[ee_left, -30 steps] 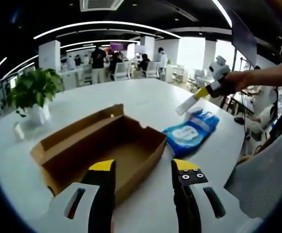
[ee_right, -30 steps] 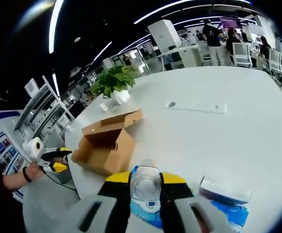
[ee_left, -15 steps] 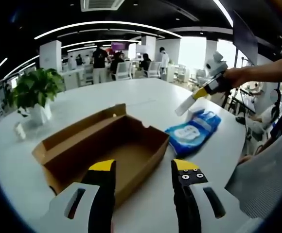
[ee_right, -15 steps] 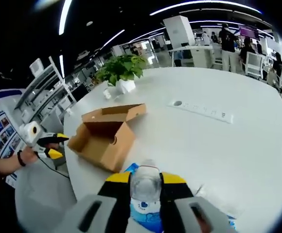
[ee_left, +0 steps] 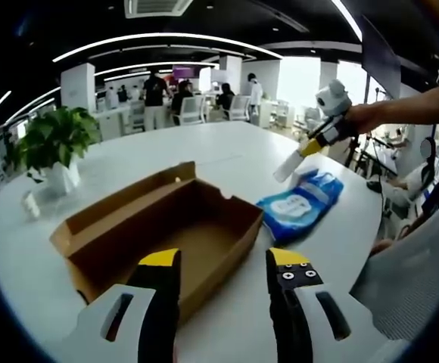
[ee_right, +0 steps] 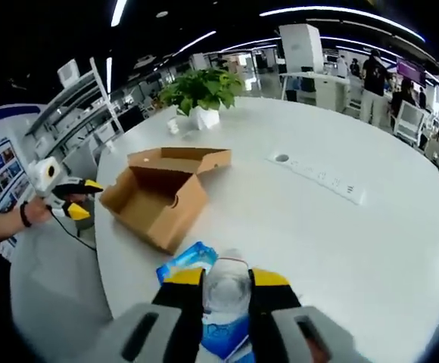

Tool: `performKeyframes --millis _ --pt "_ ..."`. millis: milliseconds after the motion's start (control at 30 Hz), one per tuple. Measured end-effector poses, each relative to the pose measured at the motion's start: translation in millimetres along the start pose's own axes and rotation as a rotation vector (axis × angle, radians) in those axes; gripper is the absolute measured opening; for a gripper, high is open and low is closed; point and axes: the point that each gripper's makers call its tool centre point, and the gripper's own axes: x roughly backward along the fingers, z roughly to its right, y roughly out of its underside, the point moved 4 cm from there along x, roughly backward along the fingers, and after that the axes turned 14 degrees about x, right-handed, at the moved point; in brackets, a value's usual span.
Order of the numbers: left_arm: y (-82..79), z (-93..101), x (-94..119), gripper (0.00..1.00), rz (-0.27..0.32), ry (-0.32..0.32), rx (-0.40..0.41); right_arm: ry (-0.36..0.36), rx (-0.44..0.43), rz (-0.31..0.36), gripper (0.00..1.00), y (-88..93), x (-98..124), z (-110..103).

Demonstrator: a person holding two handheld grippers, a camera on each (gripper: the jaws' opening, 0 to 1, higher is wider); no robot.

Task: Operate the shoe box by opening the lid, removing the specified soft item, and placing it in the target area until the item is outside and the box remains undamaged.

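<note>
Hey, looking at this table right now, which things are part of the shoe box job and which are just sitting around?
Part of the job:
- open brown cardboard shoe box
- blue soft wipes pack, lying outside the box
- left gripper, jaws apart
- right gripper, shut on a clear plastic piece

Just lying about:
- green potted plant in white pot
- white power strip
- white round table

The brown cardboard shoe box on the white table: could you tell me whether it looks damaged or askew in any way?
Nothing stands out. The brown cardboard shoe box sits flat on the white round table with its lid folded back and its inside bare; no tear or crushed wall is visible. The blue soft wipes pack lies on the table beside it, outside the box.
</note>
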Motion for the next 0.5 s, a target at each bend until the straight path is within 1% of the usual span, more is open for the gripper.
performKeyframes --millis 100,200,333,367,500 --pt "0.4 0.4 0 0.46 -0.001 0.001 0.000 0.002 0.037 -0.016 0.18 -0.5 0 3" --pt "1.0 0.6 -1 0.45 -0.003 0.002 -0.001 0.003 0.100 -0.058 0.18 0.5 0 7" --pt "1.0 0.2 -1 0.45 -0.003 0.001 0.000 0.001 0.161 -0.090 0.18 0.6 -1 9" --pt "1.0 -0.4 0 0.45 -0.002 -0.001 0.000 0.001 0.187 -0.104 0.18 0.9 -2 10" --pt "1.0 -3.3 -1 0.45 0.000 -0.004 0.002 -0.005 0.245 -0.149 0.18 4.6 -5 13"
